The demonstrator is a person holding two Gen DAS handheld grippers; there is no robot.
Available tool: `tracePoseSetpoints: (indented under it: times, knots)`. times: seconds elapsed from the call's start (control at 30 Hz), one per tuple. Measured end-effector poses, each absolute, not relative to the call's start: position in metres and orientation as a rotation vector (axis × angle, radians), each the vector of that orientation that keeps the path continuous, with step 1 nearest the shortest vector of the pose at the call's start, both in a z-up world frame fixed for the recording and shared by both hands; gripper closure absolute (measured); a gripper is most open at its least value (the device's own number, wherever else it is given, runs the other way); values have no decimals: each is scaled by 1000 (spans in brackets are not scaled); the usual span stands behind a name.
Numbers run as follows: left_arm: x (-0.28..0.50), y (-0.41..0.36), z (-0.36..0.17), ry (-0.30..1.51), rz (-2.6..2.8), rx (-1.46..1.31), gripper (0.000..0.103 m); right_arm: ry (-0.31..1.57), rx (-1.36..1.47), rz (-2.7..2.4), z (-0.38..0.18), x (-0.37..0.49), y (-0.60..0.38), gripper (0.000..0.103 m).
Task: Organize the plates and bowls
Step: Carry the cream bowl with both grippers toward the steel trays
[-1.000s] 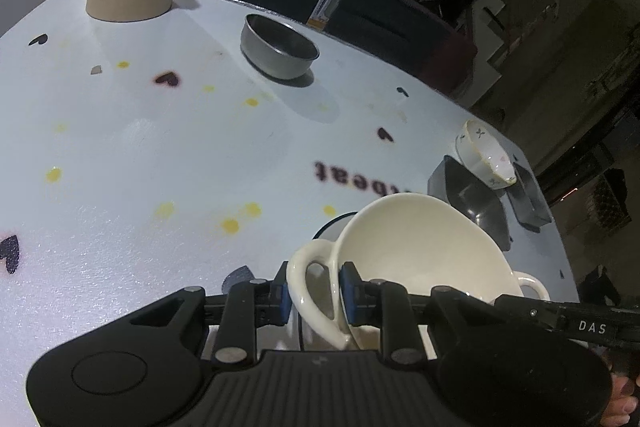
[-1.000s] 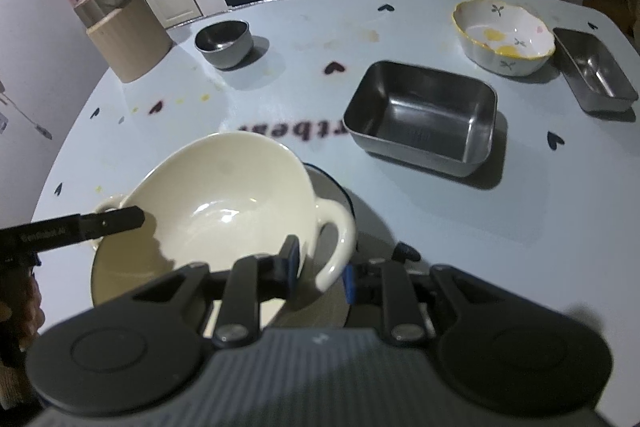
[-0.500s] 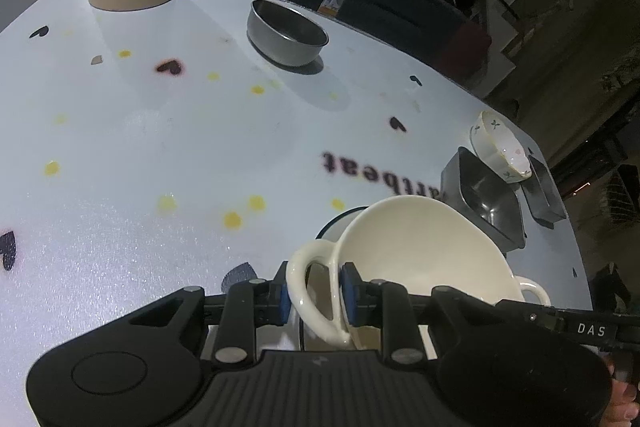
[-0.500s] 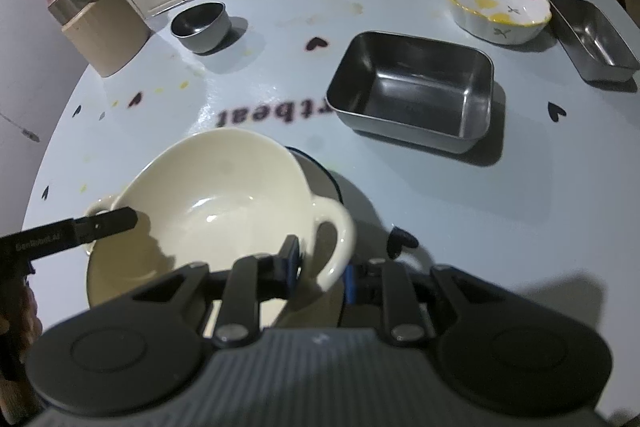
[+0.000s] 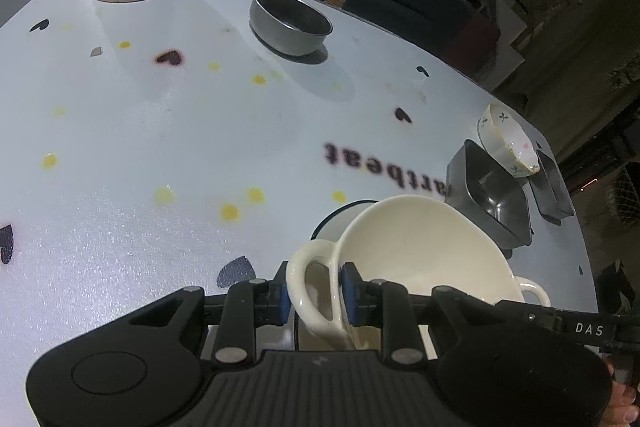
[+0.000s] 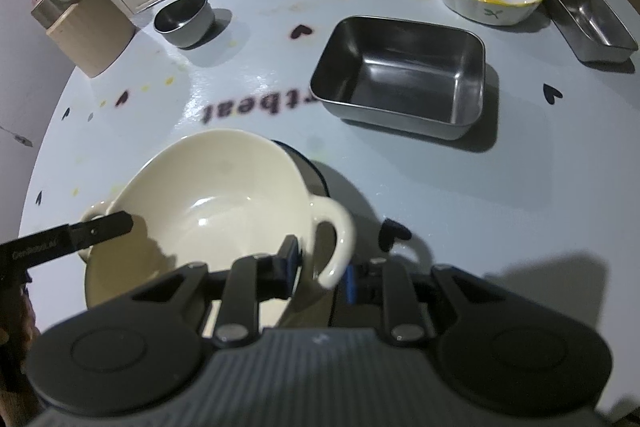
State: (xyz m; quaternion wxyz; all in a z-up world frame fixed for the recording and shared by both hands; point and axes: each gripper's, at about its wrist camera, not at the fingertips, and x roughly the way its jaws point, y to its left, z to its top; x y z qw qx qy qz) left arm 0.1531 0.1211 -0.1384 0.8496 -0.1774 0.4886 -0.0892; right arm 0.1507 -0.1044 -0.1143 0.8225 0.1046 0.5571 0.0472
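Cream bowl held tilted over a dark-rimmed dish. Left gripper and right gripper each clamp 1 loop handle. Judgement: level both handles together, centre over the dish, lower evenly before releasing.

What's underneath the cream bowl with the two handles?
A dark-rimmed white dish sits beneath the cream bowl, only its far edge showing. The bowl covers the rest, so its shape and contents cannot be seen.
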Motion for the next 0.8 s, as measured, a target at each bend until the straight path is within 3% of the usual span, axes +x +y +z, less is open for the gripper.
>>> tracePoseSetpoints:
  times: [0.8]
  knots:
    - [155, 121, -143, 1059, -164, -368, 74, 1228, 192, 96, -118, 157, -95, 73]
